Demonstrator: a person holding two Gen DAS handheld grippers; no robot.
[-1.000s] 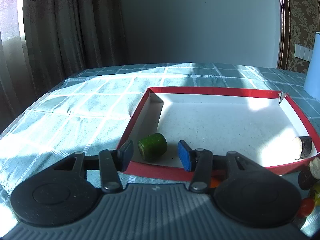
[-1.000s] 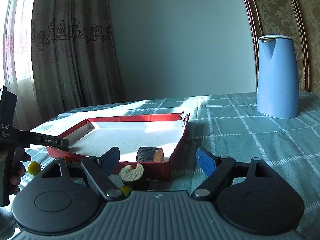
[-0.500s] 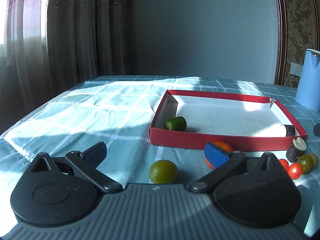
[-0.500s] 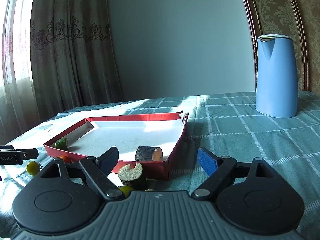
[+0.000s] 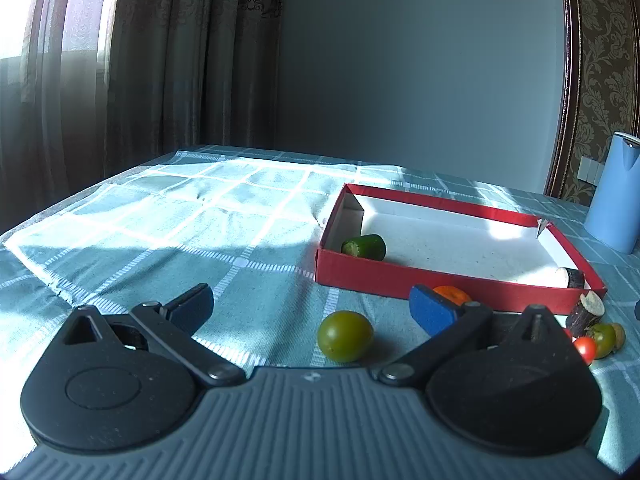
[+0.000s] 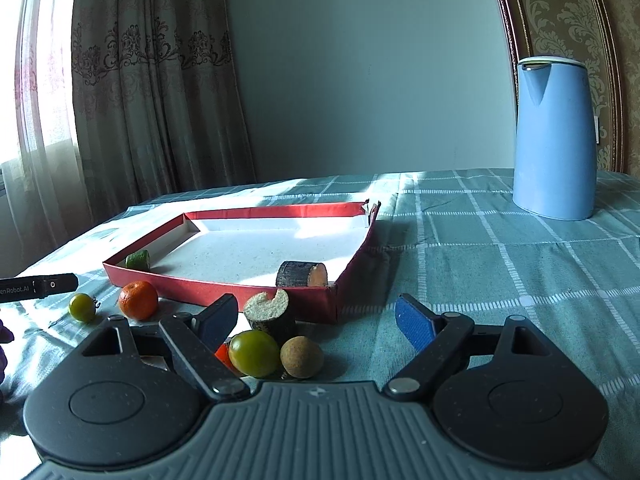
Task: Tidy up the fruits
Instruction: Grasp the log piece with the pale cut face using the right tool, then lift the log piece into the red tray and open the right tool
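Left gripper [image 5: 311, 308] spread wide, jaws just opened, nothing clamped. Green tomato [image 5: 345, 336] sitting on the tablecloth dead centre between the pads, round so no axis to fuss over; red box [image 5: 452, 290] off at 1 o'clock. Right gripper [image 6: 316, 316] gaping too, empty.

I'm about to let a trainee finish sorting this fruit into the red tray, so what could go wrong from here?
1. The round green tomato between the open left gripper's jaws sits loose on the cloth; a closing finger may nudge it and set it rolling.
2. By the right gripper, a green tomato, brown fruit and cut log piece crowd together, so grabbing one likely knocks another.
3. The red tray has a low wall that a gripper may catch.
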